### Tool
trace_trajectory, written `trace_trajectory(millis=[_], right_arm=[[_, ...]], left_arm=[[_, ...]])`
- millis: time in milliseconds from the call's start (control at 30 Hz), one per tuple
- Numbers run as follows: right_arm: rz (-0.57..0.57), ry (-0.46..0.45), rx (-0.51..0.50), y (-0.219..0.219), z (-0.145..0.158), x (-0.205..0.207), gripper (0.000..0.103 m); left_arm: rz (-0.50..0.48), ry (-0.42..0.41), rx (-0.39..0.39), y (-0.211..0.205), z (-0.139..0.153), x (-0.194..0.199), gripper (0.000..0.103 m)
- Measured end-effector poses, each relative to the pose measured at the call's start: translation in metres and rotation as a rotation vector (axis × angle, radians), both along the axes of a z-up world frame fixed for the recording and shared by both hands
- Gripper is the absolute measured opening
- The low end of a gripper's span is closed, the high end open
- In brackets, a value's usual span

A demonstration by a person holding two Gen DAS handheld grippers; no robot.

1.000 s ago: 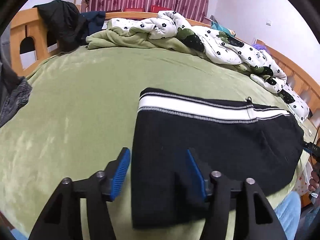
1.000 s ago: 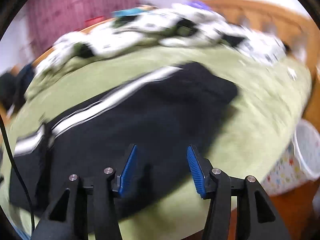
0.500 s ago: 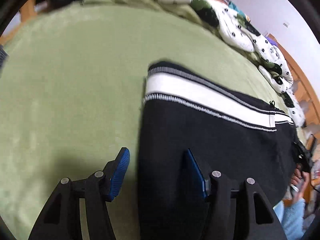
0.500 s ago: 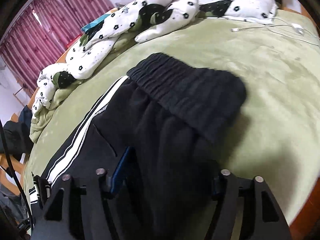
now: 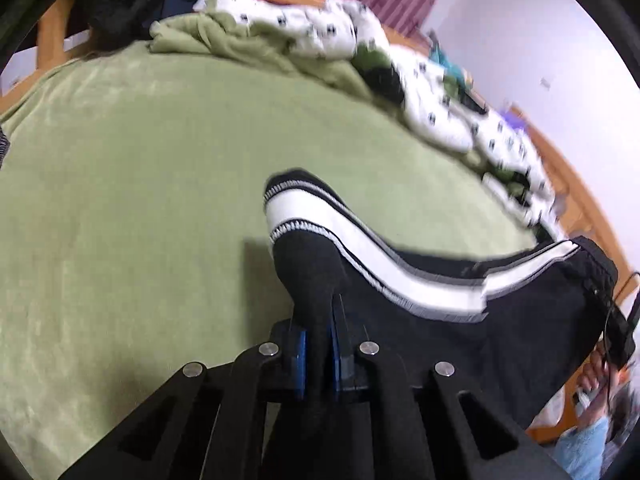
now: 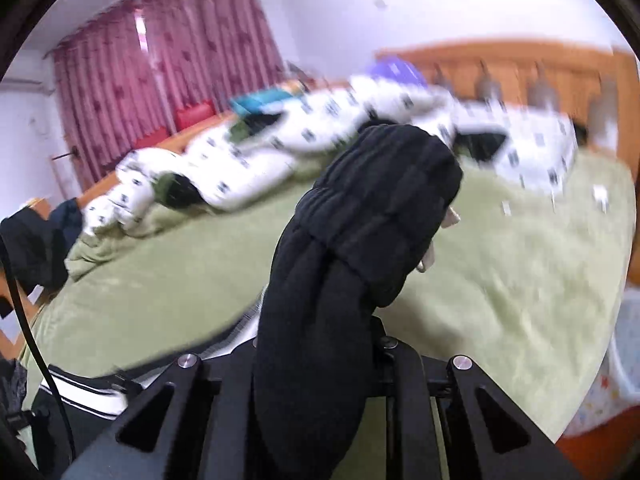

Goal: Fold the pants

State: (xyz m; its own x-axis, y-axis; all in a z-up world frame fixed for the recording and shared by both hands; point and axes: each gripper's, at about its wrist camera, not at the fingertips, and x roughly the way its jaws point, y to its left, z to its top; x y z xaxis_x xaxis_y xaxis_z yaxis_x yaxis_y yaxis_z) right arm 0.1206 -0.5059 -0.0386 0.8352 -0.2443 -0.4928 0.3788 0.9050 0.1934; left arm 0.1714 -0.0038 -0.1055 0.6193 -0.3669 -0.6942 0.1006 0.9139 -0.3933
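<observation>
The black pants [image 5: 460, 320], with a white stripe running down the side, lie across the near part of a bed covered by a green blanket [image 5: 140, 200], and both ends are now pinched up off it. The left gripper [image 5: 318, 344] has just closed its jaws: the blue pads [image 5: 301, 354] clamp a bunched ridge of cloth at the hem end, so the striped cuff arches up and away in front of them. The right gripper [image 6: 320, 360] has also just been closing, and a thick roll of fabric with the ribbed waistband [image 6: 384, 200] stands up between its jaws — clenched on the pants, though the cloth hides the pads themselves. Holding both ends at once looks meant to let the person lift the garment and bring one end over the other for a fold. Farther off, a white spotted quilt [image 6: 248, 160] is heaped along the far edge of the bed, beside the wooden bed frame [image 6: 500, 64], with red curtains [image 6: 160, 64] behind — all well clear of the pants.
</observation>
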Motion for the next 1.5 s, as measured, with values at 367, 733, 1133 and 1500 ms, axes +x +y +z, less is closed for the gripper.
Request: trace_trajectory(millis=[367,733,1133,1500], right_arm=[[0.21,-0.138,0.016,0.123,0.084,0.034,0.017],[0.191,0.259,0.074,0.112,-0.101,0.115,0.019],[0.184,0.379,-0.037,0.105,-0.125,0.045,0.05],[0.335,0.325,-0.112,0.207,-0.091,0.014,0.05]], left_arm=[[0.122,-0.091,0.044,0.102,0.055,0.006,0.01],[0.234,0.076,0.152,0.194,-0.05,0.03,0.02],[0.197,0.006,0.232,0.163,-0.029,-0.026,0.04],[0.212,0.025,0.342,0.14,-0.062,-0.073,0.04]])
